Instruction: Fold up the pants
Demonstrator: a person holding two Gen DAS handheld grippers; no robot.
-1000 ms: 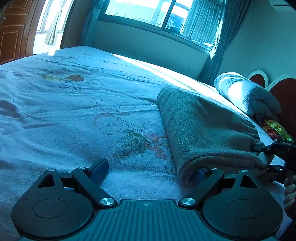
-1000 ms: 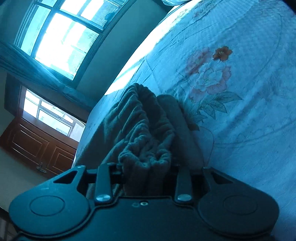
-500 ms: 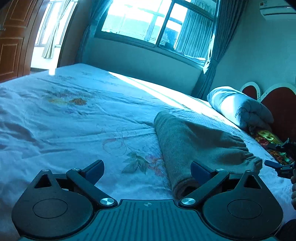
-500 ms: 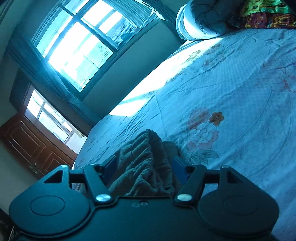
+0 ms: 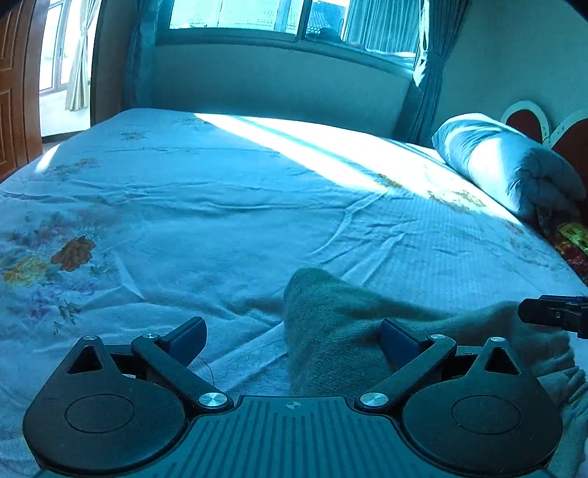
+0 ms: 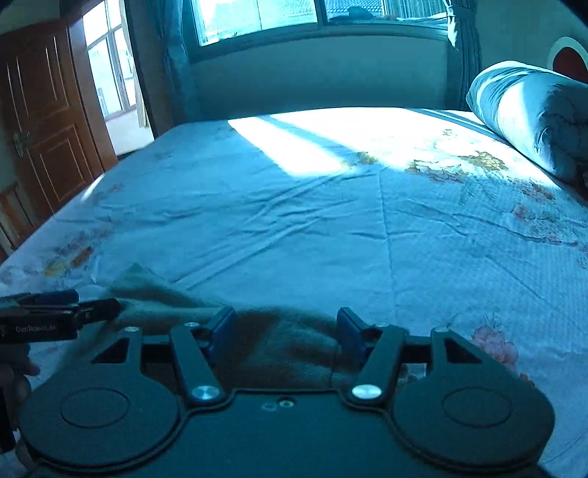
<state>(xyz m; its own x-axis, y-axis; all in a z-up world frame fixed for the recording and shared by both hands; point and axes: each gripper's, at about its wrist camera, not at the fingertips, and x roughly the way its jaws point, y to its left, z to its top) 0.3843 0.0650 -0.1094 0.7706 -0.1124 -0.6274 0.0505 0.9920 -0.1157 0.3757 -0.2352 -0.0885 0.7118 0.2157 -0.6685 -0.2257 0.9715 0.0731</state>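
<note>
Left tongs (image 5: 294,340) spread wide, nothing clamped: the left pad (image 5: 187,336) over bare sheet, the right pad (image 5: 398,343) over the folded pants (image 5: 341,331) without pressing on them. Right tongs (image 6: 284,331) about half spread, having just narrowed a little, blue pads (image 6: 222,327) standing either side of the grey-green cloth with a gap on each side, so no grip seen there. Same pants (image 6: 264,349) lying as a folded bundle on the near part of the bed (image 6: 312,228), directly below both tongs, one corner peaking toward the middle of the mattress. Seen from the left wrist, the tip of the right tongs (image 5: 555,314) poking in from the right edge just above the bundle; seen from the right wrist, the left tongs (image 6: 62,312) entering from the left edge, with part of a hand (image 6: 14,375) below them. Further out, a wrinkled pale-blue floral sheet (image 5: 183,220) crossed by a bright band of sunlight, a rolled quilt (image 5: 507,165) by the headboard (image 5: 529,121) on the right, a wide window (image 6: 312,18) with curtains behind the bed, a wooden door (image 6: 40,117) at far left.
</note>
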